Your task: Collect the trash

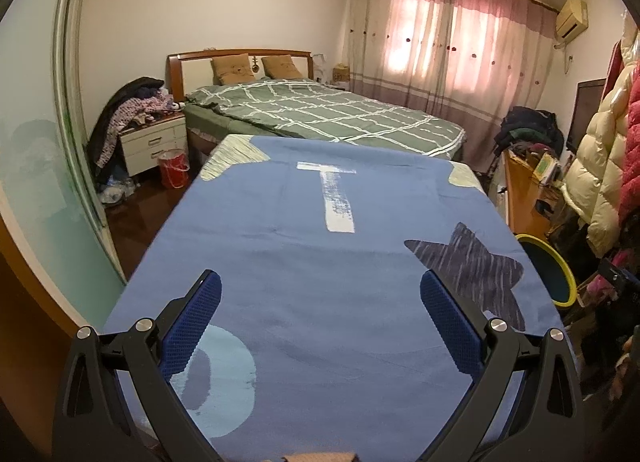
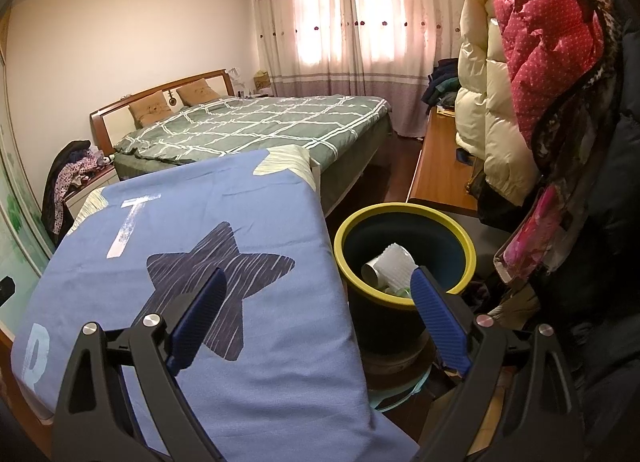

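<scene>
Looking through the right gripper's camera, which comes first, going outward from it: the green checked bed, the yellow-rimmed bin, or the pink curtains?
From the right gripper, in the right wrist view:
1. Yellow-rimmed bin, just ahead, beside the right finger, with a white cup inside.
2. Green checked bed, mid-room, left of centre.
3. Pink curtains, on the far wall.

Blue star-printed sheet (image 1: 320,262), yellow-rimmed dark bin (image 2: 404,209), green checked duvet (image 1: 320,114)

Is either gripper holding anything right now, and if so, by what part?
Nothing is held. The left gripper and the right gripper are both open and empty above the blue sheet.
</scene>
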The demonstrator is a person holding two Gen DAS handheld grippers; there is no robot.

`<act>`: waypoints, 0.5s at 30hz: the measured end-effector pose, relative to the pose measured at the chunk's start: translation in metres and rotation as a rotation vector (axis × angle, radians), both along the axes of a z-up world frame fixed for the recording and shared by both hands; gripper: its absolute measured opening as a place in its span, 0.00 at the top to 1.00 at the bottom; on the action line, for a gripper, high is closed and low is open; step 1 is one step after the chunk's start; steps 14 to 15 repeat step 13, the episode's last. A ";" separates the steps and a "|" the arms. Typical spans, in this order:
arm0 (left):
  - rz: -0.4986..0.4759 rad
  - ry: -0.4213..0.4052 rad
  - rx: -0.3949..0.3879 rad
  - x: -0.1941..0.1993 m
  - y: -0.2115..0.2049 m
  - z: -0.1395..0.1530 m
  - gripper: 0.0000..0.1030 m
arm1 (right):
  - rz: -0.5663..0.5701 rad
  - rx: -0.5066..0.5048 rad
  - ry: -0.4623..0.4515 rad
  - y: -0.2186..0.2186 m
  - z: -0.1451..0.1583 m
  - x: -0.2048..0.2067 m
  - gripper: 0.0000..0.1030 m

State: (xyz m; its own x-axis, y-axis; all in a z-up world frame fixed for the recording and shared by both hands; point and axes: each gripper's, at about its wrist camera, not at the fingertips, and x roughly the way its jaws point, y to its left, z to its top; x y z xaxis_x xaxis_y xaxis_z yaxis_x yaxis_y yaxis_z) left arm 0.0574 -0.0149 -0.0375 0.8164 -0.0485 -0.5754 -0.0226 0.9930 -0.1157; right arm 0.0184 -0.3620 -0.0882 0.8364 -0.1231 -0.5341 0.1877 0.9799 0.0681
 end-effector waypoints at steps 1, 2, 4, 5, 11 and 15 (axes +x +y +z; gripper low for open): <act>-0.002 0.007 -0.012 0.001 0.001 -0.001 0.05 | 0.001 -0.001 0.002 0.001 0.000 0.001 0.14; 0.001 0.013 -0.017 0.003 0.001 -0.002 0.05 | 0.003 -0.004 0.003 0.002 -0.001 0.002 0.14; 0.006 0.024 -0.010 0.008 0.002 -0.003 0.05 | 0.012 -0.010 0.004 0.005 -0.001 0.004 0.14; 0.004 0.029 -0.007 0.012 0.002 -0.004 0.05 | 0.020 -0.009 0.007 0.006 0.000 0.007 0.14; 0.022 0.082 0.035 0.063 0.013 -0.019 0.05 | 0.098 -0.025 0.040 0.029 -0.004 0.043 0.09; 0.029 0.102 0.052 0.090 0.018 -0.027 0.05 | 0.118 -0.027 0.061 0.038 -0.009 0.067 0.07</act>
